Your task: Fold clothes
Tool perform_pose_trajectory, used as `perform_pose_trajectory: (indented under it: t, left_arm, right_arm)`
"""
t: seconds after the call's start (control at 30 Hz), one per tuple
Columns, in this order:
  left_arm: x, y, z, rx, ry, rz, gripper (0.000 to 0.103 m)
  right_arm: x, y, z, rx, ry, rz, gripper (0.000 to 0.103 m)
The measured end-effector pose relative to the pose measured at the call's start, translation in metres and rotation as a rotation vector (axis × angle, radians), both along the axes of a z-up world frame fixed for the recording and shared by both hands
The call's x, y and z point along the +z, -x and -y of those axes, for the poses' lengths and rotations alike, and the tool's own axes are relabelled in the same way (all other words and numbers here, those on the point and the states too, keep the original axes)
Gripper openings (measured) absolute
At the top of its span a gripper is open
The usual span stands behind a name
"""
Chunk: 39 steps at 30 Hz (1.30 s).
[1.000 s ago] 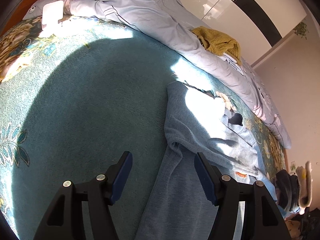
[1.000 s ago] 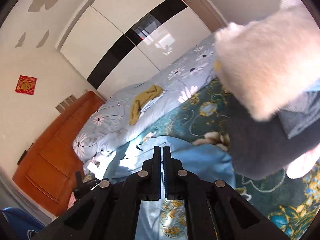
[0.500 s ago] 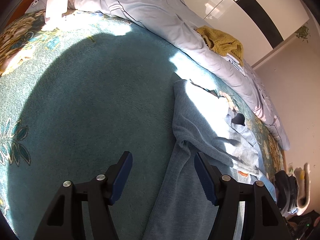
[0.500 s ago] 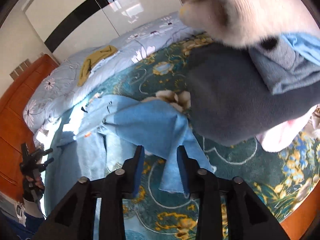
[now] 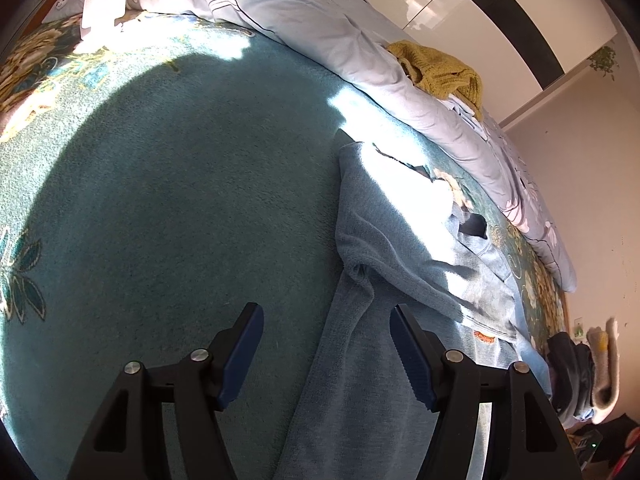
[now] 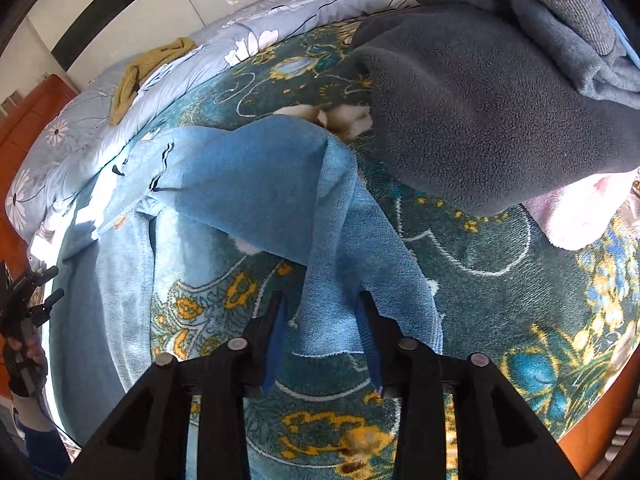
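Observation:
A light blue fleece garment (image 5: 392, 248) lies spread on the teal bedspread (image 5: 180, 184). A long part of it runs down between the fingers of my left gripper (image 5: 326, 350), which is open and hovers over it. In the right wrist view the same garment (image 6: 256, 184) has a folded-over flap whose end (image 6: 336, 320) lies between the open jaws of my right gripper (image 6: 322, 340). Neither gripper holds the cloth.
A stack of folded clothes, dark grey fleece (image 6: 480, 120) on top of pink, sits at the right. It shows small in the left wrist view (image 5: 576, 372). A pale floral duvet (image 5: 320, 20) with a mustard knit (image 5: 440, 68) lies along the far side. The bed's wooden edge (image 6: 592, 412) is close by.
My right gripper has opened from shut and dropped low over the garment's flap end. The left gripper stayed open and shifted slightly over the cloth.

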<state>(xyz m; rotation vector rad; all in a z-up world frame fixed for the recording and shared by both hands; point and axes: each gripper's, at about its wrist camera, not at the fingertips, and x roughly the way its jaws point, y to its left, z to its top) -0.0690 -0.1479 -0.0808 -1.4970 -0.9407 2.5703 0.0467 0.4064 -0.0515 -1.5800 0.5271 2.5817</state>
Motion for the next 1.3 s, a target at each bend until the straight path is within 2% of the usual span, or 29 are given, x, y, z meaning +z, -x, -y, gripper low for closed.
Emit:
perform_pose_trajectory:
  t: [0.03, 0.13, 0.23, 0.3, 0.37, 0.47, 0.63, 0.77, 0.97, 1.07, 1.17, 1.3]
  left_arm:
    - [-0.001, 0.000, 0.001, 0.003, -0.001, 0.001, 0.070]
    - [-0.003, -0.001, 0.004, 0.006, -0.009, -0.002, 0.070]
    - [-0.003, -0.002, 0.007, 0.008, -0.015, -0.014, 0.070]
    - [-0.002, -0.003, 0.010, 0.010, -0.016, -0.025, 0.070]
    - [0.000, -0.003, 0.012, 0.009, -0.019, -0.043, 0.070]
    - [0.009, -0.002, 0.009, -0.017, -0.022, -0.087, 0.070]
    - [0.019, -0.001, 0.002, -0.064, -0.039, -0.139, 0.070]
    - [0.022, -0.004, 0.006, -0.077, -0.048, -0.152, 0.070]
    - [0.023, -0.011, 0.024, -0.050, -0.038, -0.157, 0.070]
    - [0.020, -0.015, 0.036, -0.027, -0.028, -0.155, 0.070]
    - [0.018, -0.015, 0.043, -0.021, -0.024, -0.159, 0.070]
    - [0.015, -0.008, 0.038, -0.045, -0.036, -0.162, 0.070]
  right_arm:
    - [0.000, 0.000, -0.002, -0.004, 0.006, 0.003, 0.012]
    - [0.000, -0.001, -0.010, -0.015, 0.042, 0.007, 0.004]
    - [0.009, -0.003, -0.022, -0.029, 0.212, -0.034, 0.003]
    - [0.029, 0.000, -0.027, -0.025, 0.325, -0.108, 0.003]
    - [0.058, 0.012, -0.022, 0.019, 0.371, -0.178, 0.003]
    - [0.098, 0.044, 0.002, 0.119, 0.417, -0.238, 0.003]
    - [0.130, 0.119, 0.082, 0.316, 0.428, -0.235, 0.003]
    - [0.121, 0.181, 0.158, 0.462, 0.431, -0.163, 0.003]
    - [0.084, 0.250, 0.270, 0.618, 0.425, -0.020, 0.003]
    - [0.061, 0.264, 0.317, 0.675, 0.425, 0.044, 0.003]
    - [0.041, 0.268, 0.352, 0.722, 0.378, 0.094, 0.003]
    - [0.013, 0.277, 0.372, 0.694, 0.333, 0.155, 0.006]
